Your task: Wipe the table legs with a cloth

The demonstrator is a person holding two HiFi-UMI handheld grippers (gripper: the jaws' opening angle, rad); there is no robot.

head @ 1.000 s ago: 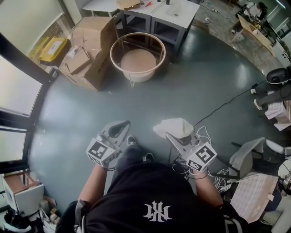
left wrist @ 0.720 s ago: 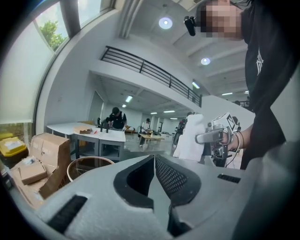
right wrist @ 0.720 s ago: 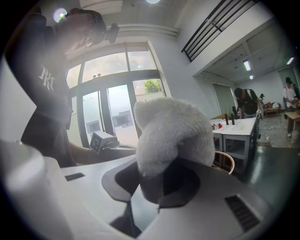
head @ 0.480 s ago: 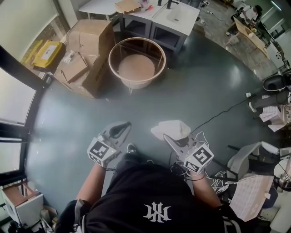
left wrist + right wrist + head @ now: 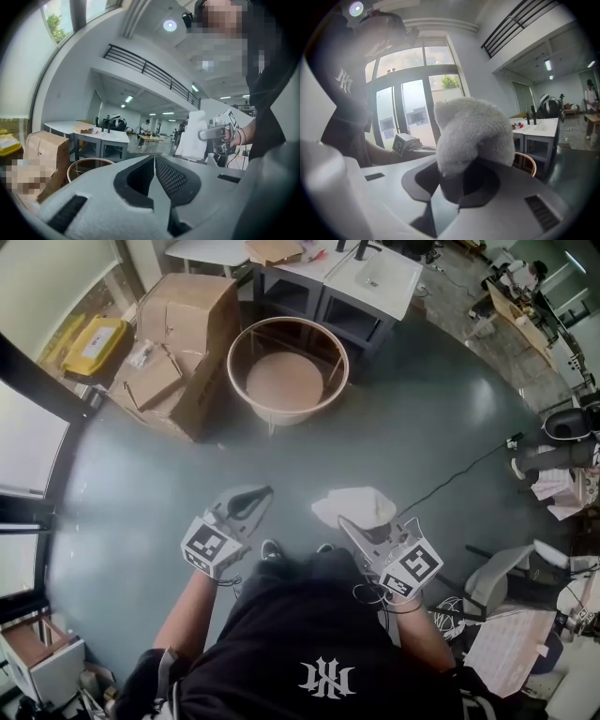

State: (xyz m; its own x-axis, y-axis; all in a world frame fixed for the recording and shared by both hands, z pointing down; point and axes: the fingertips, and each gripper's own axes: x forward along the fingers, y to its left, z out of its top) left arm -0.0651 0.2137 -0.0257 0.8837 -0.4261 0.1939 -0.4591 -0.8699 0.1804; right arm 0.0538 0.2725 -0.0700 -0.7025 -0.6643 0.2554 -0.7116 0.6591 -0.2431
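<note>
Carrying the cloth toward the table [image 5: 246, 341], well short of it.
On the table's near side, the left claw [image 5: 246, 502] is hanging closed and empty. The right claw [image 5: 361, 521] is pinching the cloth [image 5: 354, 504] by one fold, so rubbing the legs is likely risking a slip. The cable [image 5: 459, 474] right of the table is threatening feet. Two claws, one cloth, one table, one cable.

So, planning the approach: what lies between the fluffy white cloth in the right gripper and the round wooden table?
Only bare grey floor, seen in the head view, separates the fluffy white cloth from the round wooden table.
</note>
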